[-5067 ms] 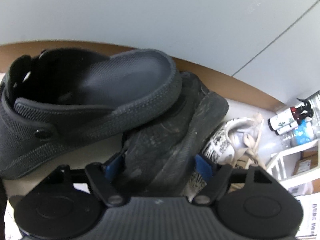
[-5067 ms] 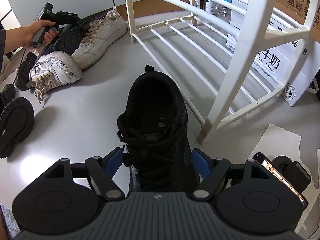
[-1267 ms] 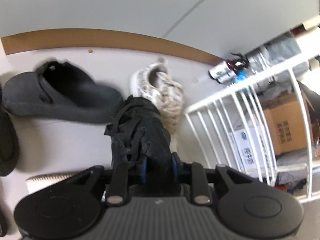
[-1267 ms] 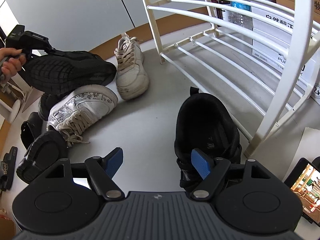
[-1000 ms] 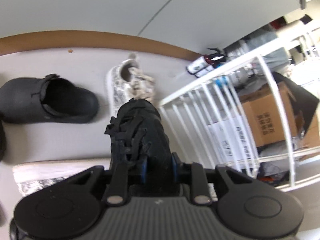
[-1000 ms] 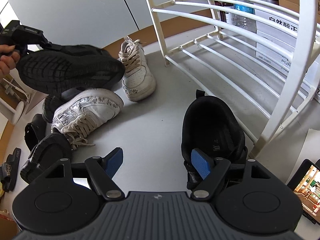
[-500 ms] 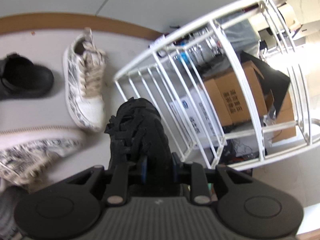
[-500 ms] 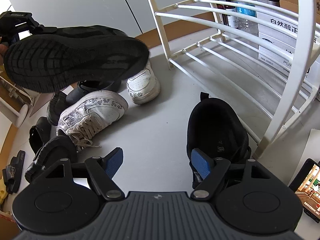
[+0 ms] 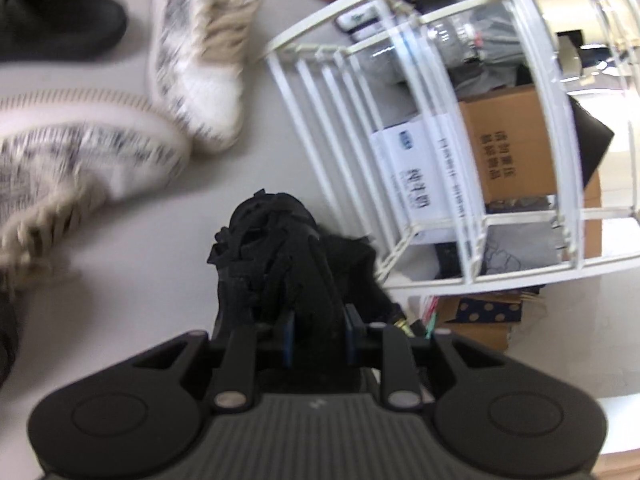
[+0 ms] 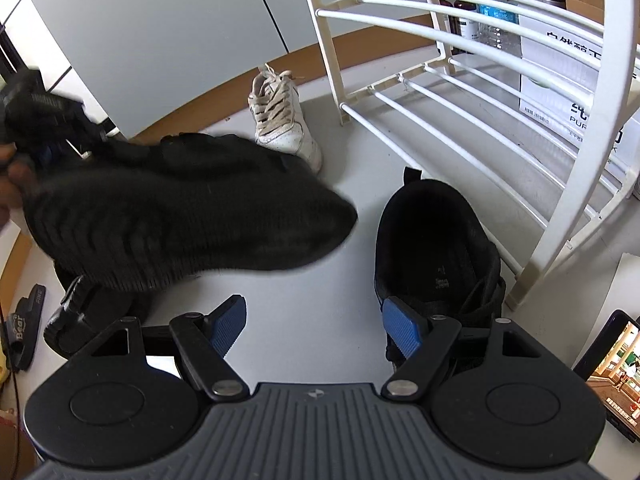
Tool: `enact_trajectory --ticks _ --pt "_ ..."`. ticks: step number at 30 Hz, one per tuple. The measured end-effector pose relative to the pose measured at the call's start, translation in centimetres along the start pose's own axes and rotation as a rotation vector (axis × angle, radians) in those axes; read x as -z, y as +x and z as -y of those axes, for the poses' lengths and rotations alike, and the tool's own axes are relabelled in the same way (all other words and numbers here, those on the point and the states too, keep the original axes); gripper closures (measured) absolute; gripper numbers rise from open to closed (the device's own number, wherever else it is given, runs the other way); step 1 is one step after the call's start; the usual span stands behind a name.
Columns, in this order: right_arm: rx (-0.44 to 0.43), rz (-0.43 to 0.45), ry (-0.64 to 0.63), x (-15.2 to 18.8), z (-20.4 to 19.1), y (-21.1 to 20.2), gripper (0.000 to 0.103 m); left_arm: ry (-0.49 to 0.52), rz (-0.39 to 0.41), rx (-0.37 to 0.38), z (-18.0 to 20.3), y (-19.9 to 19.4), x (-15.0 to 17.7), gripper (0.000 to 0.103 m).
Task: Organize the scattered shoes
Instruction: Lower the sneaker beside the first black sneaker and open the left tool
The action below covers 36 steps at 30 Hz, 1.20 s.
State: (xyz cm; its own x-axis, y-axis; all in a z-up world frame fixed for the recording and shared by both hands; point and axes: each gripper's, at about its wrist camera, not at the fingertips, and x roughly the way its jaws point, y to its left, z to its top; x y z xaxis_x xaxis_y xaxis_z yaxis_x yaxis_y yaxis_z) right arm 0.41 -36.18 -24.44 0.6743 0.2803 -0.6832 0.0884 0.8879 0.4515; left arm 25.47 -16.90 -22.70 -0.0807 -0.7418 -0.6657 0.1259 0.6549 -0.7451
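My left gripper [image 9: 317, 338] is shut on a black laced sneaker [image 9: 276, 268] and holds it in the air. The right wrist view shows that same sneaker [image 10: 176, 220] sole-down, hanging over the floor to the left of its mate. The mate, a black sneaker [image 10: 432, 248], stands on the floor beside the white shoe rack [image 10: 460, 92]. My right gripper [image 10: 314, 324] is open and empty just behind the mate, its right finger next to that shoe's laces. In the left wrist view, two patterned white sneakers [image 9: 200, 60] lie on the floor to the left of the rack [image 9: 400, 152].
A white sneaker [image 10: 280, 112] lies by the rack's far leg. Dark shoes [image 10: 84, 312] and a sandal [image 10: 24, 328] sit at the left. A black clog [image 9: 52, 20] lies far left. Boxes [image 9: 508, 140] and bottles [image 10: 496, 4] stand behind the rack. A phone [image 10: 616, 364] lies at right.
My left gripper has carried the black sneaker rightward and lower, towards its mate by the rack. My right gripper has stayed open near the mate.
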Motion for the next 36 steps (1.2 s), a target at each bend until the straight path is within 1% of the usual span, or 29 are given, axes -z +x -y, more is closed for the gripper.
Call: enact_trajectory --ticks 5,10,13,17,20,21,22,23,24,25,28,33,36 --pt "-0.015 -0.018 0.000 -0.2 -0.7 0.8 0.023 -0.052 0.010 0.021 -3.5 1.5 0.8 0.078" --pt "-0.014 -0.046 -0.011 0.0 -1.3 1.6 0.023 -0.060 -0.008 -0.016 -5.6 3.2 1.5 0.077" --pt "-0.009 -0.058 -0.020 0.2 -1.5 1.8 0.023 -0.075 -0.020 -0.026 -6.8 4.6 1.9 0.076" --pt "0.002 -0.072 -0.035 0.4 -1.7 2.0 0.023 -0.082 -0.016 0.011 -7.8 5.2 2.3 0.074" --pt "0.014 -0.085 -0.046 0.5 -1.7 2.1 0.023 -0.073 -0.012 0.019 -8.1 4.8 2.4 0.069" --pt "0.018 -0.089 -0.047 0.5 -1.7 2.1 0.023 -0.069 -0.011 0.014 -8.1 4.6 2.4 0.063" --pt "0.019 -0.090 -0.048 0.6 -1.7 2.1 0.023 -0.063 -0.009 0.000 -7.9 4.4 2.4 0.046" --pt "0.019 -0.093 -0.046 0.6 -1.7 2.2 0.023 -0.060 -0.005 0.000 -7.7 4.1 2.5 0.037" --pt "0.019 -0.095 -0.046 0.6 -1.8 2.2 0.023 -0.062 0.001 0.015 -7.4 3.6 2.7 0.026" --pt "0.016 -0.095 -0.048 0.6 -1.9 2.3 0.023 -0.059 0.004 0.019 -7.2 3.1 2.8 0.024" --pt "0.006 -0.095 -0.064 0.6 -2.5 2.4 0.023 -0.032 0.002 -0.009 -6.4 1.7 3.2 0.024" --pt "-0.008 -0.089 -0.056 0.4 -3.2 2.6 0.023 0.012 -0.001 -0.056 -5.1 -0.6 3.9 0.024" --pt "-0.026 -0.088 -0.051 0.3 -3.9 2.8 0.023 0.038 0.000 -0.084 -4.3 -2.1 4.4 0.021"
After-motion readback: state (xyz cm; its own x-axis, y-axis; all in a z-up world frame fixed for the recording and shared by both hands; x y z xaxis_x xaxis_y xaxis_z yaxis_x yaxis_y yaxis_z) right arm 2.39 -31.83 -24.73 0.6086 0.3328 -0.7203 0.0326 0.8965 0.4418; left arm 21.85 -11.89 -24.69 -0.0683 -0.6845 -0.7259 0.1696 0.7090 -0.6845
